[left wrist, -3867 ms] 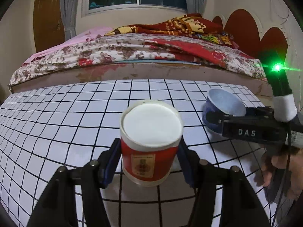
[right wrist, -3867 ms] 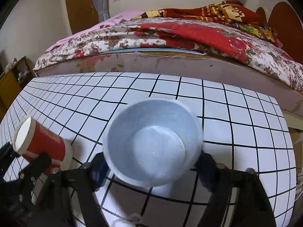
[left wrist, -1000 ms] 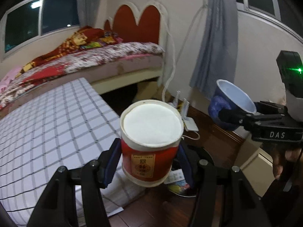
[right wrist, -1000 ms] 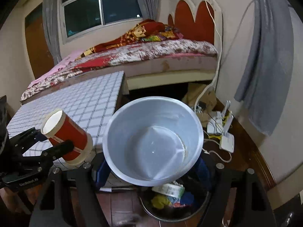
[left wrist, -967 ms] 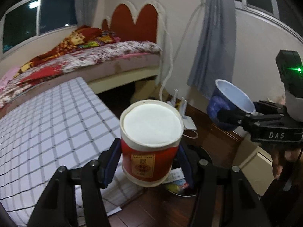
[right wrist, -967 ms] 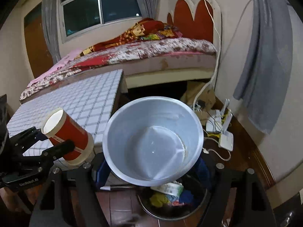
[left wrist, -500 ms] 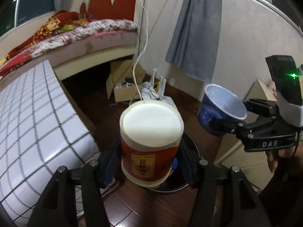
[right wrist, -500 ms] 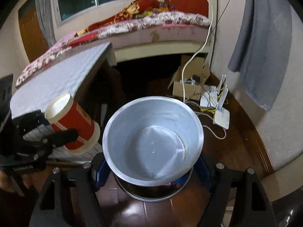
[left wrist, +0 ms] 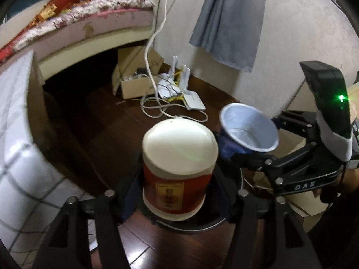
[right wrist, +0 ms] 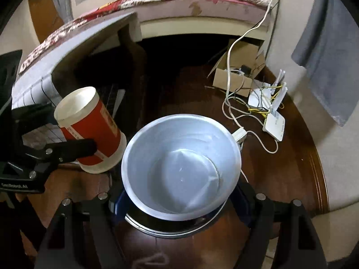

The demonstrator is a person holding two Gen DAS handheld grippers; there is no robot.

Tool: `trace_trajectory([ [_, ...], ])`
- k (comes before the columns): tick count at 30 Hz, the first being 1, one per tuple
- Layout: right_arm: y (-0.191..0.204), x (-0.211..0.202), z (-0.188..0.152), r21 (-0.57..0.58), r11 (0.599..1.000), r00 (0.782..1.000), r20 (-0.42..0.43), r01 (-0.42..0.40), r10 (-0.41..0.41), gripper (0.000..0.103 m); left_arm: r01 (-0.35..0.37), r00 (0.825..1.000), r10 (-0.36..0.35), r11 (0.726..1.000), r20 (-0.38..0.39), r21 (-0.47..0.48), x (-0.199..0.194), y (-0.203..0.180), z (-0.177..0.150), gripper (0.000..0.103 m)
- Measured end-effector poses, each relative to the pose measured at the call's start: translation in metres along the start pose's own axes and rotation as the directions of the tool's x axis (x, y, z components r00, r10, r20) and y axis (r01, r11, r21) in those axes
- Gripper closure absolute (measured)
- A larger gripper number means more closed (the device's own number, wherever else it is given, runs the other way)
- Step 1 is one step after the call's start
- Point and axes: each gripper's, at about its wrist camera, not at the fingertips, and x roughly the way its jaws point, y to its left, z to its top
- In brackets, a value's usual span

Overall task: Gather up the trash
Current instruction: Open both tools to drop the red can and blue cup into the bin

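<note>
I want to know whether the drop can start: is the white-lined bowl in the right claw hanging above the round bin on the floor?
Yes, in the right wrist view the bowl hangs directly over the bin, whose rim shows below it.

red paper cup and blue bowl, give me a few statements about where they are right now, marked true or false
1. The red paper cup sits between the fingers of the left hand-held gripper. True; its jaws have just been opening, with the cup between them.
2. The blue bowl in the right hand-held gripper is full of trash. False: its white inside is empty.
3. A round bin stands on the wooden floor under cup and bowl. True.
4. The red paper cup stands on the checked table. False: it is off the table, in the air over the bin.
</note>
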Motion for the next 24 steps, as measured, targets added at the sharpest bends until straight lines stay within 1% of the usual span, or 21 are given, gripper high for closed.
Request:
trace_trajectory([
  [1, 0.000, 0.006, 0.000, -0.021, 1.000, 1.000, 0.003, -0.006, 0.006, 0.023, 0.030, 1.000, -0.030, 0.999, -0.006, -0.013, 0.006, 0.002, 0.000, 0.023],
  [2, 0.001, 0.012, -0.001, -0.042, 0.999, 1.000, 0.002, 0.003, -0.003, 0.016, 0.030, 0.999, -0.030, 0.999, -0.017, -0.033, 0.013, 0.005, -0.001, 0.013],
  [3, 0.001, 0.022, -0.005, -0.067, 0.998, 0.999, -0.027, 0.021, -0.023, 0.002, 0.024, 0.999, -0.025, 0.999, -0.026, -0.048, 0.018, 0.007, 0.000, 0.006],
  [5, -0.002, 0.037, -0.013, -0.076, 0.996, 0.996, -0.073, 0.040, -0.045, 0.002, 0.026, 0.999, -0.029, 0.996, -0.039, -0.086, 0.026, 0.013, -0.002, 0.005],
  [7, -0.007, 0.044, -0.021, -0.073, 0.995, 0.992, -0.106, 0.061, -0.068, 0.002, -0.008, 0.999, 0.003, 0.994, -0.047, -0.106, 0.028, 0.017, -0.006, 0.004],
  [10, -0.011, 0.042, -0.024, -0.055, 0.997, 0.992, -0.109, 0.062, -0.068, 0.002, -0.073, 0.997, 0.070, 0.994, -0.042, -0.085, 0.026, 0.015, -0.014, 0.003],
  [12, -0.013, 0.042, -0.022, -0.039, 0.996, 0.991, -0.107, 0.082, -0.086, 0.002, -0.097, 0.995, 0.093, 0.991, -0.041, -0.088, 0.026, 0.018, -0.019, 0.003],
  [13, -0.014, 0.041, -0.021, -0.019, 0.997, 0.992, -0.102, 0.078, -0.079, 0.002, -0.109, 0.994, 0.106, 0.990, -0.040, -0.092, 0.024, 0.018, -0.021, 0.003],
  [16, -0.011, 0.041, -0.019, 0.000, 0.995, 0.990, -0.101, 0.095, -0.094, 0.001, -0.128, 0.992, 0.125, 0.987, -0.036, -0.101, 0.019, 0.020, -0.023, 0.003],
  [19, -0.006, 0.037, -0.020, 0.012, 0.994, 0.990, -0.101, 0.105, -0.103, 0.001, -0.131, 0.991, 0.129, 0.986, -0.026, -0.106, 0.011, 0.021, -0.024, 0.003],
  [24, 0.005, 0.026, -0.021, 0.034, 0.994, 0.992, -0.079, 0.103, -0.100, 0.001, -0.153, 0.988, 0.153, 0.982, -0.011, -0.111, 0.000, 0.022, -0.027, 0.003],
])
